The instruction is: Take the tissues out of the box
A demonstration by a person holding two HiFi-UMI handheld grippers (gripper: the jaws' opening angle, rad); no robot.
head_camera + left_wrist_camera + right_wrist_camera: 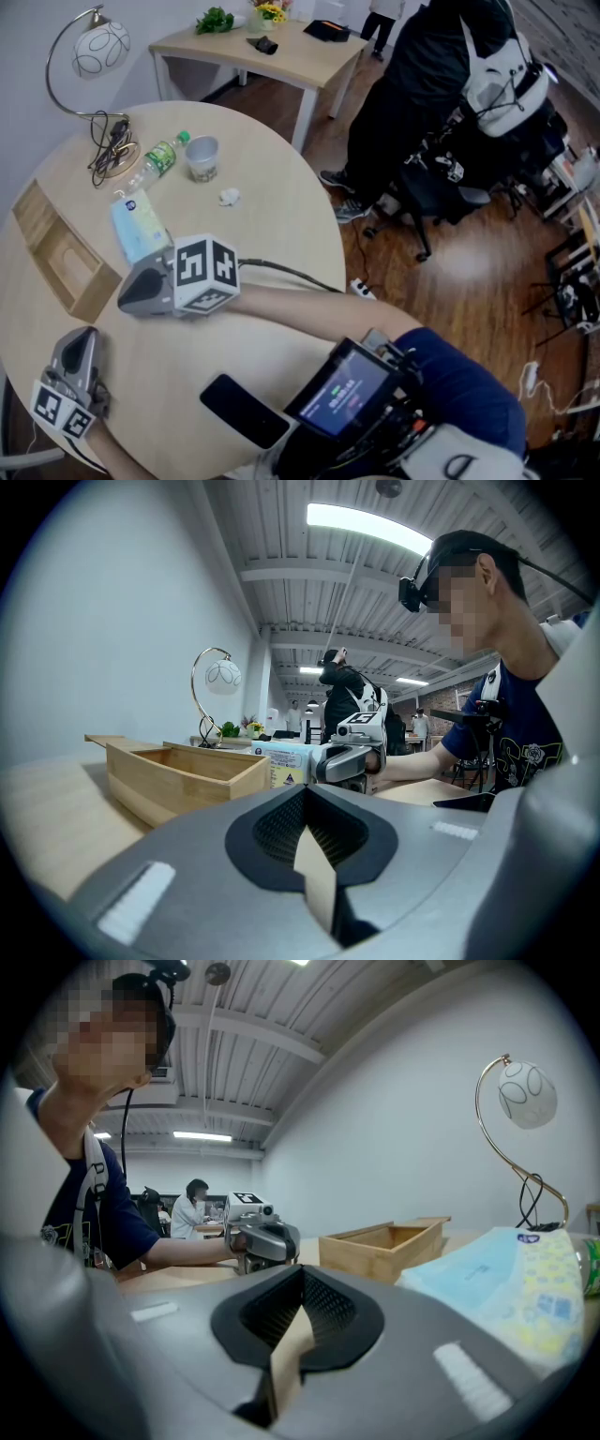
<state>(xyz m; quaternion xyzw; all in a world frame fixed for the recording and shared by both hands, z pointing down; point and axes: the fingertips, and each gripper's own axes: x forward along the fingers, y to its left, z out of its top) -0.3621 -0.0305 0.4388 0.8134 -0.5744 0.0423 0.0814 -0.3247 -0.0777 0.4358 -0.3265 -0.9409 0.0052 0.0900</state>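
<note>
- Wooden box [61,258] lies at the left edge of the table [281,234]. It is open on top and I see nothing inside it.
- Left gripper [82,334] sits at the lower left, with its nose toward the top of the frame. Its jaws are pressed together with nothing between them, and it is well apart from the tissues.
- Tissue pack [139,225], blue and yellow, lies flat on the table just right of the box, not in it. Its long axis runs from upper left to lower right.
- Right gripper [127,295] is near the centre, nose toward the box, jaws also closed and empty. The pack lies just above it in the frame, with its lower end close against the gripper body, so this hand is the nearer one. I judge it must open and turn toward the pack before any grasp.
</note>
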